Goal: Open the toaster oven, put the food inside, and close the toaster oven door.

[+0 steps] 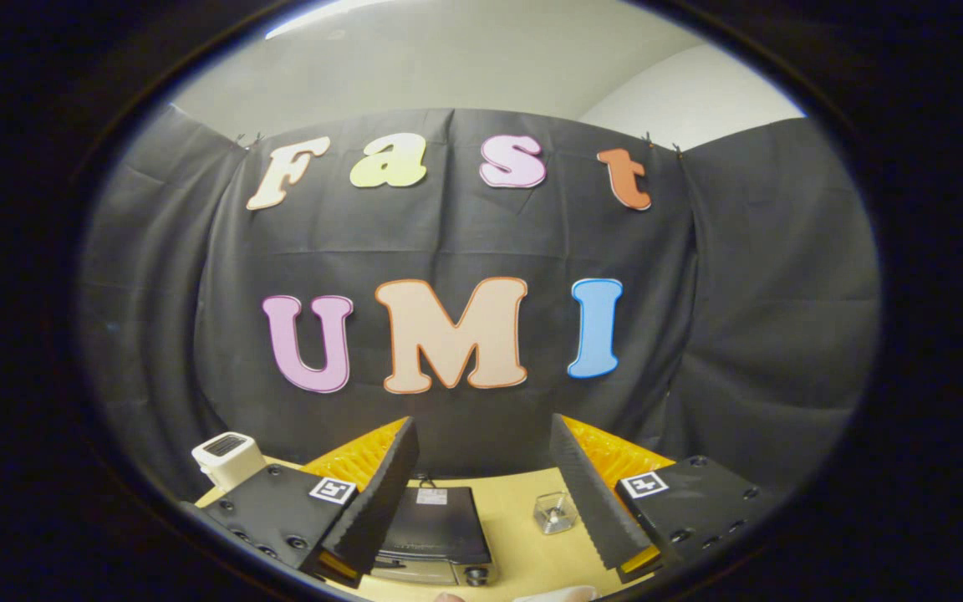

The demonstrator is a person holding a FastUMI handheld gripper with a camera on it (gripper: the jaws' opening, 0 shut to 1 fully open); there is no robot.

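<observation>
In the gripper view, the hand-held gripper (481, 502) is held high above the tabletop (523, 535), its fingers spread wide apart with nothing held between them. The toaster oven (435, 527) is seen from above, low between the fingers and nearer the left one, whose tip overlaps its left side in the view. Its dark top faces the camera, and a strip of the front with a knob can be made out at its near edge; whether the door is shut cannot be told with certainty, though nothing is seen hanging open. A small clear container (554, 512) stands on the tabletop just beside the right finger, apart from the oven. A white boxy device (226, 458) stands beyond the left finger, near the black cloth wall. Something pale lies at the very near edge of the tabletop — too little of it is shown to be named.

The task is judged to be at its start. The main risk is judged to lie in the descent: the door handle is hidden under the oven's front edge, so the fingers could be brought down on the top or the knob instead. The clear container could also be knocked over by the right finger — it stands close to that finger's path.
</observation>
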